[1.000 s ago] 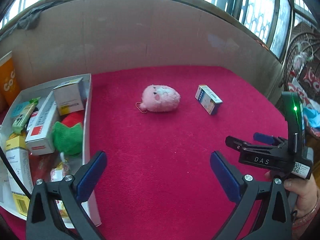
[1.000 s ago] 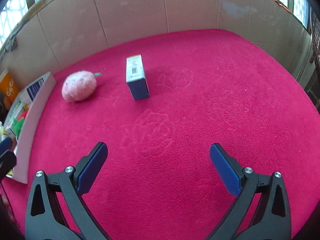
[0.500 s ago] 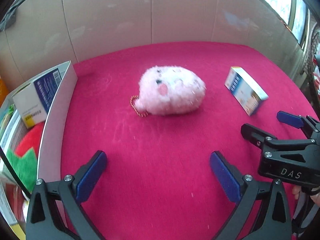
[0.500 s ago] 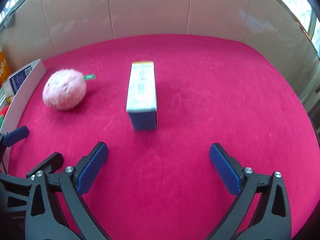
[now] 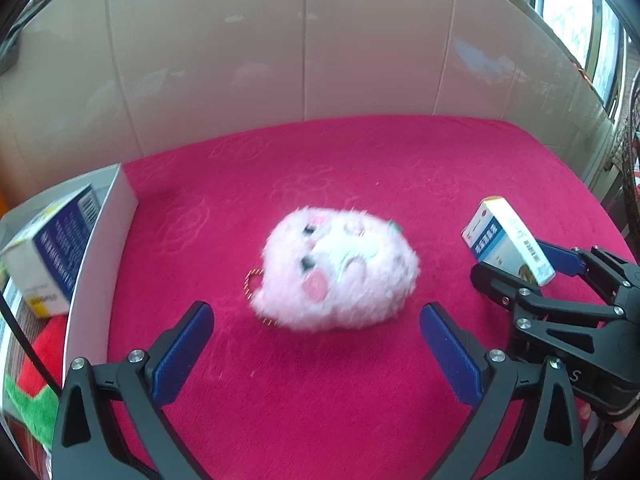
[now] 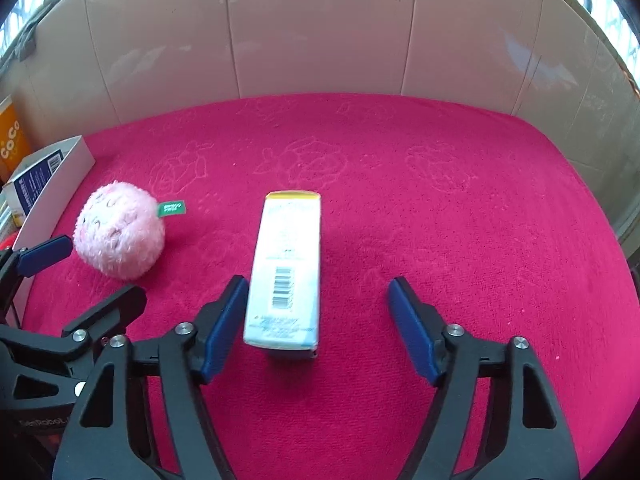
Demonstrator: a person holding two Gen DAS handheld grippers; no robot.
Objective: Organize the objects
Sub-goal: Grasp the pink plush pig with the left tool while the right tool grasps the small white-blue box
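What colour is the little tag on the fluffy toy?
Green, sticking out of the pink fluffy toy; the tag shows best in the right wrist view.

Bright, even daylight enters from windows point(image 5: 568, 12) at the upper corners, so shadows are soft. Fisheye bending curves the beige cardboard wall point(image 6: 320, 32) and darkens the corners. The fluffy pink plush toy point(image 5: 340, 276) is smeared by motion blur.

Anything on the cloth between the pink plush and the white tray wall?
Nothing but bare red cloth between the pink plush and the tray wall, seen in the left wrist view; only the plush's small chain pokes out that side.
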